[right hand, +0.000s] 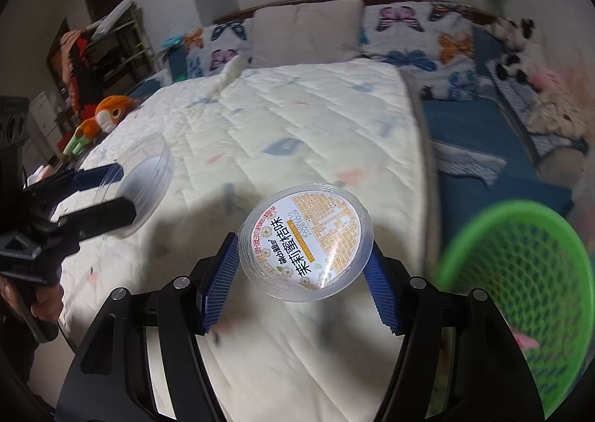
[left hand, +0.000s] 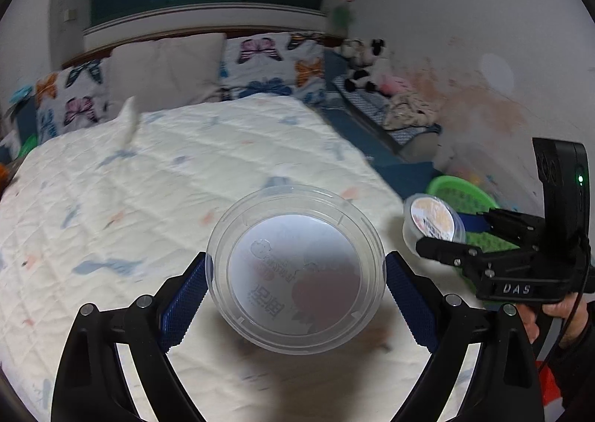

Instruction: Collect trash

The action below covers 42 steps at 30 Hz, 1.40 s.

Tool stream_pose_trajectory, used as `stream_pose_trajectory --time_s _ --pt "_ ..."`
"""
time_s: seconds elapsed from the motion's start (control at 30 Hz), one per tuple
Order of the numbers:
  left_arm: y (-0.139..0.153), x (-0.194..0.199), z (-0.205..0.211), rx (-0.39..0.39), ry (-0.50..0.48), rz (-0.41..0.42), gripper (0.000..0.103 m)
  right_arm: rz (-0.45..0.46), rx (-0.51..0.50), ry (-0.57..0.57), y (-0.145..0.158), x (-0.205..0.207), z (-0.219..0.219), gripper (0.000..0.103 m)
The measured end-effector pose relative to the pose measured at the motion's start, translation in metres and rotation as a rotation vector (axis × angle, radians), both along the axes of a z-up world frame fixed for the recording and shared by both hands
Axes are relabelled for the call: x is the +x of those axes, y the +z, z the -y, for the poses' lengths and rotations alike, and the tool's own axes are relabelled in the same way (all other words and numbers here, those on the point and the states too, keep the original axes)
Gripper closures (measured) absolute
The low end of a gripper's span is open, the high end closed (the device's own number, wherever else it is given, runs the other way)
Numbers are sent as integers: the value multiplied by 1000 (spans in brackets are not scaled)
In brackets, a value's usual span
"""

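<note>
My left gripper is shut on a clear round plastic cup, its blue pads pressed against both sides, held above the quilted bed. My right gripper is shut on a smaller clear cup with a printed white and orange lid. In the left wrist view that lidded cup shows at the right, clamped in the right gripper. The right wrist view shows the left gripper at the left with the clear cup. A green mesh basket stands off the bed's right edge, also green basket.
The cream quilt covers the bed, with butterfly pillows and a plain pillow at the head. Plush toys sit on a blue mattress at the right. An orange plush toy lies at the bed's left edge. A hand holds the right gripper.
</note>
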<state>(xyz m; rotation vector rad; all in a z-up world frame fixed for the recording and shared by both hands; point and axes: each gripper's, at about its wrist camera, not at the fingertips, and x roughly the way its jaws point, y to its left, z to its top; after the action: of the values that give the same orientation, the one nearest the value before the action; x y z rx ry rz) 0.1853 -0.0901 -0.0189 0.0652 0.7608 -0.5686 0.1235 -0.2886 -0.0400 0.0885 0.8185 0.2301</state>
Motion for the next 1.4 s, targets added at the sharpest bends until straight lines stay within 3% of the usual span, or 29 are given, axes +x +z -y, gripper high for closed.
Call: stream_pose_trajectory --time_s 0.63,0.7,1.07,1.4 --pt "8 -20 157 4 -222 -36 13 -44 -45 -360 -16 -90 151 33" --pt "6 -21 172 14 -239 -39 13 -44 -41 -382 -18 -96 159 26" --pt "-17 -28 225 69 -298 -108 12 -27 0 -430 -17 -128 182 22" --pt "-24 -34 227 71 -305 -139 8 -9 33 -428 -13 -140 178 21"
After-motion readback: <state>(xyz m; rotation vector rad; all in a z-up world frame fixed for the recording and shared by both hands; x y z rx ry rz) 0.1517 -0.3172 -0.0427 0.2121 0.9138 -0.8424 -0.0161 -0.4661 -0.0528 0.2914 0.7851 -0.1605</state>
